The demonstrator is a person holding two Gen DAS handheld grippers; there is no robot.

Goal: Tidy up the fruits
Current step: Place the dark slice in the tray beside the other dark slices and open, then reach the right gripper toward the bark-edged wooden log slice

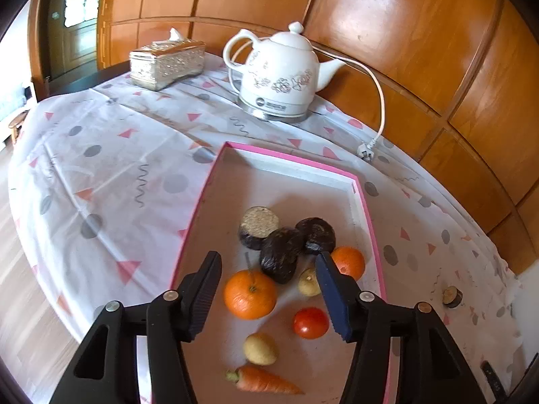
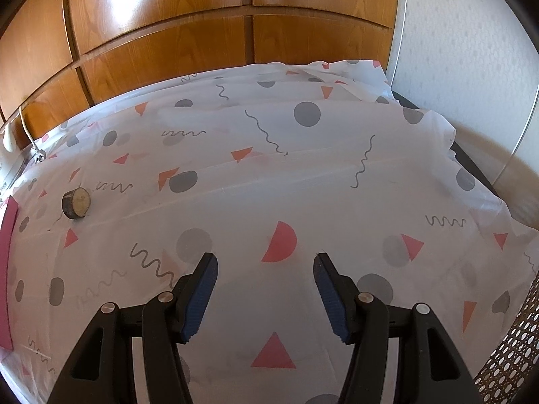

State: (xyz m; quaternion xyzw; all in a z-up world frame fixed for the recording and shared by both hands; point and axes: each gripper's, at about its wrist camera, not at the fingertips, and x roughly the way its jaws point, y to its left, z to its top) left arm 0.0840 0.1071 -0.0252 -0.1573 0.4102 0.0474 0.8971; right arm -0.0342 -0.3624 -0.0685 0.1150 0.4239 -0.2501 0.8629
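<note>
A pink-rimmed tray (image 1: 365, 202) holds two oranges (image 1: 250, 294) (image 1: 348, 262), a red tomato (image 1: 310, 322), two small potatoes (image 1: 261, 348) (image 1: 308, 282), a carrot (image 1: 266, 382) and three dark round pieces (image 1: 281, 257). My left gripper (image 1: 269, 266) is open and empty above the tray, its fingers either side of the nearer orange. A small dark cut piece (image 1: 452, 297) lies on the cloth right of the tray; it also shows in the right wrist view (image 2: 76, 203). My right gripper (image 2: 266, 262) is open and empty over bare tablecloth.
A white electric kettle (image 1: 279, 74) with its cord and plug (image 1: 365, 151) stands behind the tray. A silver tissue box (image 1: 166, 64) sits back left. Wooden panels back the table. A perforated basket (image 2: 508, 346) is at the lower right. The tray's pink edge (image 2: 6, 269) shows far left.
</note>
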